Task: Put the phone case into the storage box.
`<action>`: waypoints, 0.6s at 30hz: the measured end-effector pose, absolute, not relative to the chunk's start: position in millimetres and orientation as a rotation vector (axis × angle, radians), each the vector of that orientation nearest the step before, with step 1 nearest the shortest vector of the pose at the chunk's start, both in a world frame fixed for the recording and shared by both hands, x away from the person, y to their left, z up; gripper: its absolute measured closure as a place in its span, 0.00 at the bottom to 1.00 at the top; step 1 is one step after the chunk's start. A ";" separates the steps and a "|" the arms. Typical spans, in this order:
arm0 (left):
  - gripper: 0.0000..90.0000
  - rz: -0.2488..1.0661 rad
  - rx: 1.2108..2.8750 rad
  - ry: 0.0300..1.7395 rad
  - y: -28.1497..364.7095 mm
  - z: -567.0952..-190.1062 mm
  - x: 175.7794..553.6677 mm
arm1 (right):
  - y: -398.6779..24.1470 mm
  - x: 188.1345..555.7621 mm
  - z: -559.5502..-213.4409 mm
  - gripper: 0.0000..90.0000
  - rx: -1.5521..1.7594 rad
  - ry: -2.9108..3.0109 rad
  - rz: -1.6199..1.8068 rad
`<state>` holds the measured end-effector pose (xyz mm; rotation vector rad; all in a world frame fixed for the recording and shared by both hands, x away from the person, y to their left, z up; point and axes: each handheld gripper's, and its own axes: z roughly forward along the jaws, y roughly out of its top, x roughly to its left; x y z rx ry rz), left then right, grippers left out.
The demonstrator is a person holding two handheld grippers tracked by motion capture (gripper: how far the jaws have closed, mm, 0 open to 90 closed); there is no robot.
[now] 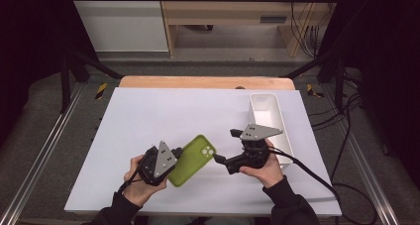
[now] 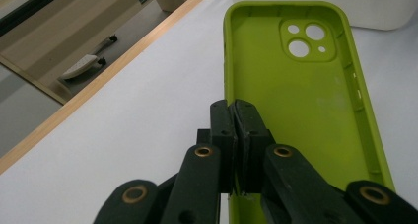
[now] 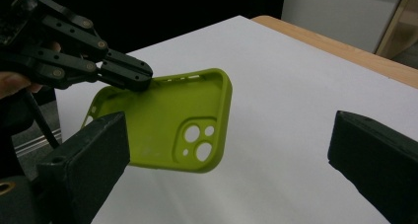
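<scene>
The phone case (image 2: pixel 300 105) in my left tool (image 2: pixel 235 120) looks like soft matt lime silicone, faintly scuffed inside. My tools' jaws are matt black plastic with brass-coloured rivets. The desk (image 1: pixel 148 116) has a smooth matt white sheet over a pale wooden edge. The bin (image 1: pixel 267 117) is smooth white plastic.

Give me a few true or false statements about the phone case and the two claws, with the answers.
1. The left claw is shut on the rim of the green phone case. True.
2. The right claw also grips the case. False: its jaws stand wide apart, off the case.
3. The case lies inside the white bin. False: it is held outside the bin, over the white table.
4. The case's hollow inner side faces the left gripper view's camera. True.
</scene>
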<state>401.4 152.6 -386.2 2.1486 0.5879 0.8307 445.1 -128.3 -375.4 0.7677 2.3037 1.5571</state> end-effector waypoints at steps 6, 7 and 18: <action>0.97 0.835 2.150 0.582 150.9 -386.6 400.7 | -124.2 447.7 -372.6 0.03 0.763 2.307 1.556; 0.97 0.839 2.155 0.577 150.5 -386.5 400.2 | -122.7 448.7 -372.0 0.03 0.765 2.309 1.550; 0.97 0.863 2.159 0.547 146.1 -385.4 396.0 | -117.2 454.8 -371.3 0.03 0.782 2.349 1.512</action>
